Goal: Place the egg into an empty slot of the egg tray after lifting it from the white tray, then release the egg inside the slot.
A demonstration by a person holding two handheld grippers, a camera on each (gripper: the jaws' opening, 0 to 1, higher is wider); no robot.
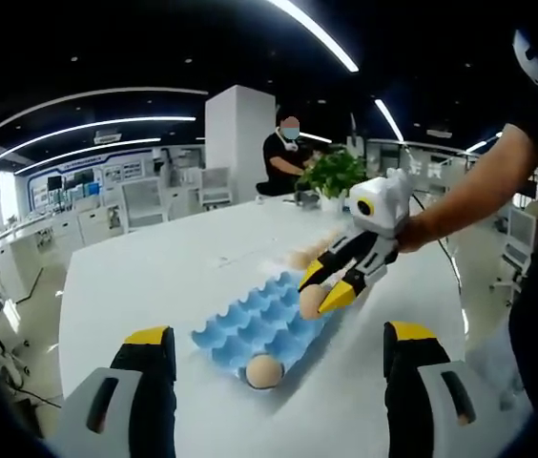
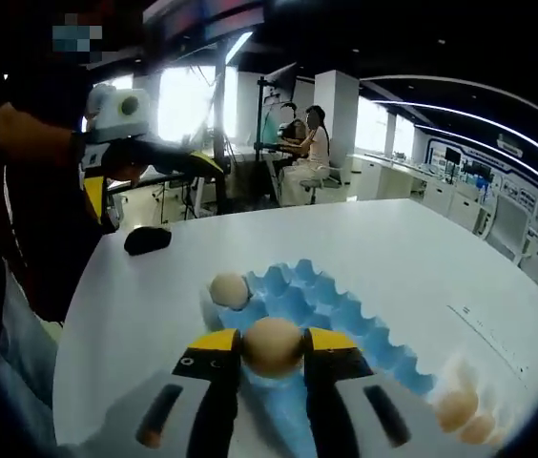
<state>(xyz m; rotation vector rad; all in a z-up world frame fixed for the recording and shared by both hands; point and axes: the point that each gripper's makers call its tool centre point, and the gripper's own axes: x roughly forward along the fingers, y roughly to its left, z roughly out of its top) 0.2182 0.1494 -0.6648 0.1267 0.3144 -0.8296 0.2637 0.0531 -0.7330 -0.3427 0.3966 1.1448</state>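
right gripper view: right gripper (image 2: 271,355) pinches an egg (image 2: 272,344) over the blue egg tray (image 2: 364,324); left gripper (image 1: 279,358) gapes wide, holding nothing.

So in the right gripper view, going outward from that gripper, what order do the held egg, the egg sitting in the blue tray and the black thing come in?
1. Held egg, between its jaws.
2. Egg in the blue egg tray, just beyond, left.
3. Black object, far left on the white table.
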